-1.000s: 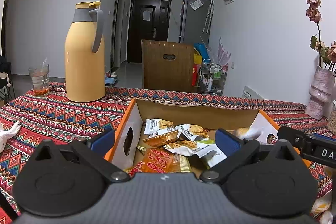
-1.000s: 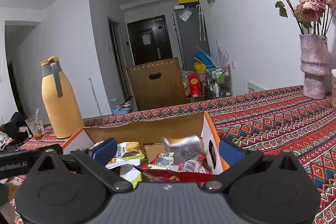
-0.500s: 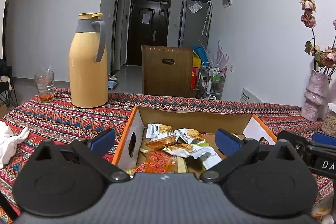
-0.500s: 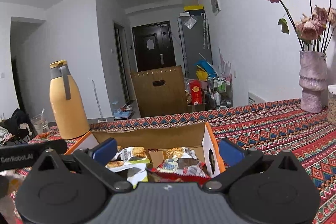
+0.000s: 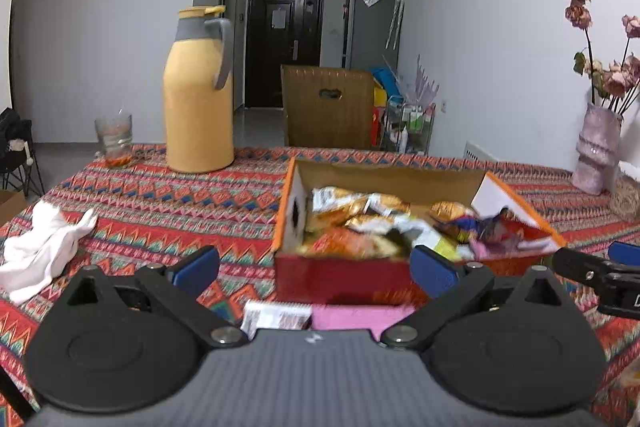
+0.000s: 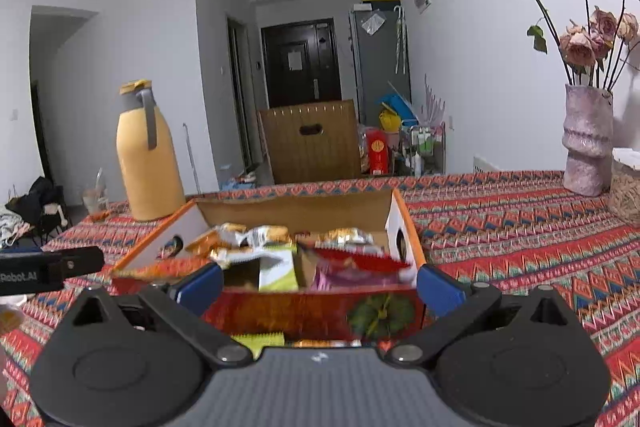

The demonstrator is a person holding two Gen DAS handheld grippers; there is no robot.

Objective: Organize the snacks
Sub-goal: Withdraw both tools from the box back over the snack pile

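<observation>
The left gripper [image 5: 314,267] and right gripper [image 6: 320,277] were held spread, empty. The open orange cardboard box [image 6: 396,223] of foil snack packets [image 6: 260,237] was seen on the patterned tablecloth [image 6: 520,227].

Cardboard box [image 5: 384,177], seemingly glossy foil snack packets [image 5: 340,201], woven tablecloth [image 5: 180,203].

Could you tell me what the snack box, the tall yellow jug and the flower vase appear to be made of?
Snack box: cardboard, judging by its raw brown inner walls, with printed red-orange outer faces.
Yellow jug: likely matte plastic or coated metal, uniform and dull, with a grey handle; the look leaves it open.
Vase: probably ceramic or stone, mottled pinkish with a rough, unglazed look.
</observation>
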